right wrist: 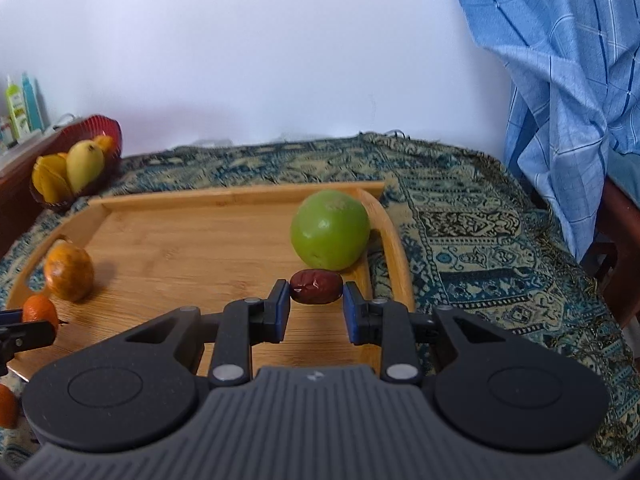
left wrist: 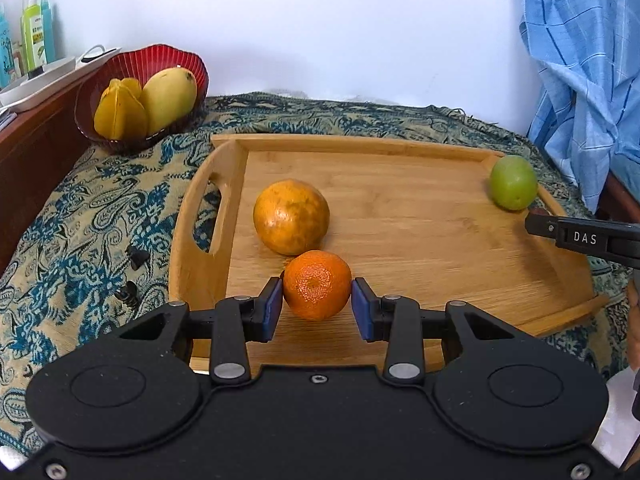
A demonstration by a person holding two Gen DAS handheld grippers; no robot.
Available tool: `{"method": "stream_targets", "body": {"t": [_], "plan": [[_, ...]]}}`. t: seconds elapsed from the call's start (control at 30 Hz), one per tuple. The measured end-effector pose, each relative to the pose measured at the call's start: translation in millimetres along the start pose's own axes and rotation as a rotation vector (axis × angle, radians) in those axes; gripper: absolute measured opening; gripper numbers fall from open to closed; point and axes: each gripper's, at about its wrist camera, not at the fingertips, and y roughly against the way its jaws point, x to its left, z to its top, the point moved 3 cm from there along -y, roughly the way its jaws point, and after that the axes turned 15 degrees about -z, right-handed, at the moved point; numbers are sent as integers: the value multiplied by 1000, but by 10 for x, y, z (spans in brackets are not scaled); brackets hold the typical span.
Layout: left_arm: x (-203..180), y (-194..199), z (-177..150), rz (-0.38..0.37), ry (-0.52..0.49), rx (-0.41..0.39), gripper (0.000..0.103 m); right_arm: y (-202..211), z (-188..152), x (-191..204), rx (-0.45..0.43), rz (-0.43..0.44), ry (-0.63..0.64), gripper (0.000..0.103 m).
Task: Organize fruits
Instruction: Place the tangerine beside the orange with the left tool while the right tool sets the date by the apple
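1. My left gripper (left wrist: 317,307) pinches a small round orange tangerine (left wrist: 317,284) between its blue pads (left wrist: 273,312), at the near edge of the rectangular bamboo tray (left wrist: 420,224).
2. Just behind it, touching or nearly so, sits a larger mottled yellow-brown round fruit (left wrist: 291,216).
3. My right gripper (right wrist: 316,308) pinches a wrinkled dark-red date (right wrist: 316,286); only the right wrist view shows it clearly.
4. A round green fruit (right wrist: 330,235) rests just beyond the date, by the tray's right rim.
5. Only the left view shows the red ribbed bowl (left wrist: 120,68) well: yellow mango (left wrist: 170,94), starfruit (left wrist: 119,110).
6. Patterned teal cloth (left wrist: 80,216) underneath; blue checked fabric (right wrist: 560,80) hangs right.
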Motion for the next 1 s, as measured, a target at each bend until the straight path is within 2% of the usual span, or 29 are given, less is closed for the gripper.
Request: {"method": "stream_targets", "body": {"t": [0.2,0.6,1.0], "plan": [[17,-64,-6,5,-1,7,36,-134,2,-31,34,-3,4,32],[33,-111,-9,8,-6,3,36,-189,36,11,34,14,6,33],[49,-99,2,12,10,2,37,-212,20,89,53,-13,38,33]]}}
